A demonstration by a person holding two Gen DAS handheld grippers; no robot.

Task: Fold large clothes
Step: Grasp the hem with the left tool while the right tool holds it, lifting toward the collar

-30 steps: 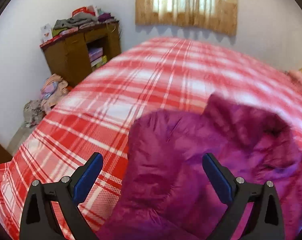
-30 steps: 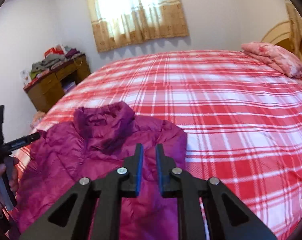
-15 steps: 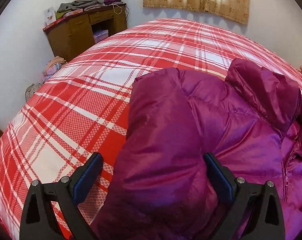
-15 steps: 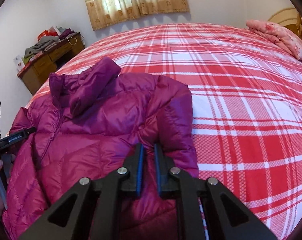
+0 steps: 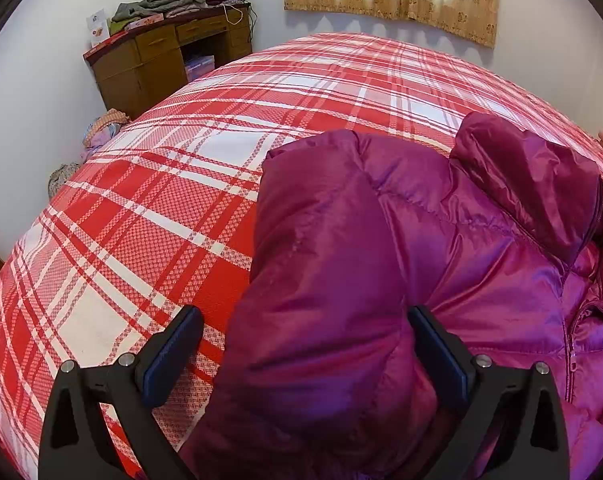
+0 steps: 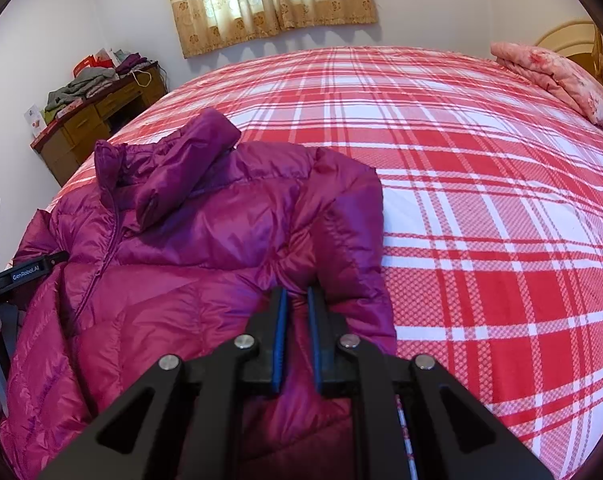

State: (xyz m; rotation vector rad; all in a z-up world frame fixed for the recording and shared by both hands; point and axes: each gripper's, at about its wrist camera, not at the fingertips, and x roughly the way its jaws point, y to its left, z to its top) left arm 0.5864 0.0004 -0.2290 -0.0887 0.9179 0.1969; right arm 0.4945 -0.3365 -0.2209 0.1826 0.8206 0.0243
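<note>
A magenta puffer jacket (image 6: 189,264) lies front up on the red plaid bed (image 6: 481,208), zipper closed, collar toward the far side. My left gripper (image 5: 301,344) is open, its jaws standing on either side of the jacket's left sleeve (image 5: 321,264). My right gripper (image 6: 297,312) is shut on a fold of the jacket's right sleeve (image 6: 341,224) near the shoulder. The jacket also fills the right of the left wrist view (image 5: 481,264). The left gripper's body shows at the left edge of the right wrist view (image 6: 5,276).
A wooden desk (image 5: 161,64) piled with clothes stands against the far left wall. Clothes lie on the floor beside it (image 5: 97,136). A pink pillow (image 6: 557,76) lies at the headboard on the right. A curtained window (image 6: 269,0) is behind the bed.
Both grippers have come down and forward close to the jacket. The left jaws now straddle the left sleeve. The right gripper stayed shut and now pinches the right sleeve.
</note>
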